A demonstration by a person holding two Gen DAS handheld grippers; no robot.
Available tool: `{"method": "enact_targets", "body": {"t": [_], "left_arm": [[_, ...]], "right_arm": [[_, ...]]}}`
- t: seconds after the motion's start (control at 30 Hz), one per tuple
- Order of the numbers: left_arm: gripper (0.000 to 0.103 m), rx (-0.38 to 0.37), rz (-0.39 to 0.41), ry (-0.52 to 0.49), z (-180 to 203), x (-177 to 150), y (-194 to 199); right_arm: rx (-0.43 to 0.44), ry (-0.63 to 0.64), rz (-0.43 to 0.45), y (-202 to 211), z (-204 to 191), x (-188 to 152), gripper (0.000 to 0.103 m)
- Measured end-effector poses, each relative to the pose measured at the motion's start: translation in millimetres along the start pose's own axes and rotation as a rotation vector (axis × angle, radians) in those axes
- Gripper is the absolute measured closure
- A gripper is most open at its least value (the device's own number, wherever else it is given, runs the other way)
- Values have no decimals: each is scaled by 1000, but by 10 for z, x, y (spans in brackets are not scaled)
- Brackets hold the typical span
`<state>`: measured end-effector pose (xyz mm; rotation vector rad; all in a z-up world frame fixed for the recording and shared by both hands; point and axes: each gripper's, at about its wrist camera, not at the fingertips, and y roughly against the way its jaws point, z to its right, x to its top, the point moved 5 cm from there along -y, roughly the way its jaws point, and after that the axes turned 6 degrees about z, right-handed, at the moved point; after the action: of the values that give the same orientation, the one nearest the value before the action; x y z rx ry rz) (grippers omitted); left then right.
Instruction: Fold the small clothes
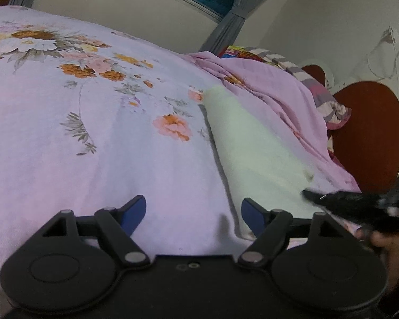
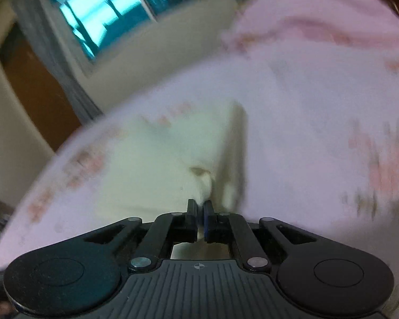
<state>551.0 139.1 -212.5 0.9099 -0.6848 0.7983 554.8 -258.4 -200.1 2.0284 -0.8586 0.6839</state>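
A small pale green-white garment (image 1: 252, 146) lies flat on the floral bedsheet (image 1: 93, 133), to the right of centre in the left wrist view. My left gripper (image 1: 193, 214) is open and empty, low over the sheet at the garment's near left edge. My right gripper (image 1: 332, 199) shows at the right edge of that view, at the garment's near right corner. In the blurred right wrist view my right gripper (image 2: 200, 207) is shut on a bunched edge of the garment (image 2: 159, 164), which spreads ahead and to the left.
A crumpled pink blanket (image 1: 279, 87) and striped cloth (image 1: 321, 93) are heaped at the bed's far right by a red-brown headboard (image 1: 369, 133). A wall with a window (image 2: 101, 13) and grey curtains (image 1: 234, 18) lies beyond the bed.
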Motion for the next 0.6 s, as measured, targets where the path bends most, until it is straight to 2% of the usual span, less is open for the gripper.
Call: {"method": "enact_targets", "body": {"t": [0.1,0.2,0.27,0.3,0.33,0.37,0.4,0.5,0.57,0.6], "left_arm": [[24,-12,-12,-1,15,37,41],[24,-69,5,26,-4,155,27],[26,-80,8,29,-15,268,-96],[26,-96,4,46,-31,331,-191],[27,-105,-6,65,-47,387,-303],[27,-109,-13,76,-50,428,-399],[27,-125,-24,84,-43,478,-506],[27,-154,-66,98,-18,551,-780],[26,-142,-102,92,-19,536,-938],[25,-127,-107,81,-23,519,-978]], "right_arm": [[23,-57,27,75,27,44,99],[24,-35,118,294,7,155,88],[51,-38,149,345,19,239,87],[37,-25,154,322,20,286,86],[26,-22,148,268,19,317,72],[25,-41,128,179,47,363,47],[30,-62,118,88,78,390,41],[57,-130,67,-164,185,446,41],[108,-177,-6,-360,248,423,41],[77,-158,-7,-368,267,416,41]]}}
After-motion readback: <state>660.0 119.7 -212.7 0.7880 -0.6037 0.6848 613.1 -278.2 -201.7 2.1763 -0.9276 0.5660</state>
